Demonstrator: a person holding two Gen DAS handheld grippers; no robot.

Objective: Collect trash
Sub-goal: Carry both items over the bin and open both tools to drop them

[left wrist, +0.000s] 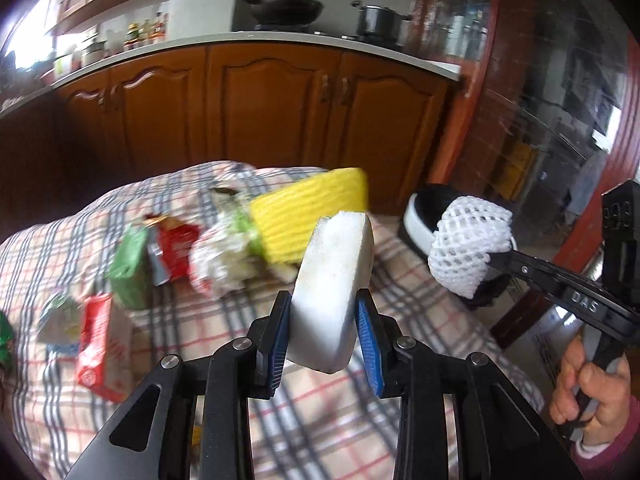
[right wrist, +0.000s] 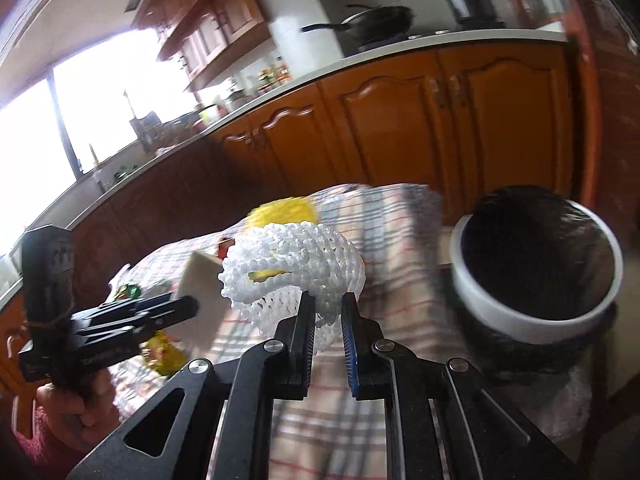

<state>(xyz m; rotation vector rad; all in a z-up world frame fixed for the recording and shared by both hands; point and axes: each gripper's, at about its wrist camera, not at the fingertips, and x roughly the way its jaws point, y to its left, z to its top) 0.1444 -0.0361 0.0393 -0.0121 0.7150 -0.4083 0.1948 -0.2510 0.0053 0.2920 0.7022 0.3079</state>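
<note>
The left hand-held gripper [left wrist: 324, 332] is clamped on a thick white foam slab [left wrist: 334, 292], its blue pads pressing both faces, and the slab stands tilted above the checked cloth of the desk [left wrist: 400, 256]. Just beyond the slab lies a yellow ribbed sponge [left wrist: 308, 208], partly hidden behind it, with crumpled white and green paper [left wrist: 224, 256] beside the sponge. Further to this gripper's left are a red wrapper [left wrist: 172, 248], a green packet [left wrist: 130, 268], a red carton [left wrist: 100, 344] and a small white carton [left wrist: 60, 320] (all blurred, so print cannot be read).

The right hand-held gripper [right wrist: 326, 320] is closed on a white foam fruit net [right wrist: 296, 268], held off the cloth; the net bulges ahead of the fingers and blocks part of the sponge. To this gripper's right, just past the desk edge, stands a white-rimmed bin [right wrist: 532, 320] lined with a black bag, its mouth open. Behind everything runs a counter with wooden cabinets [left wrist: 280, 108], a wok [left wrist: 280, 4] and a pot [left wrist: 378, 20].
</note>
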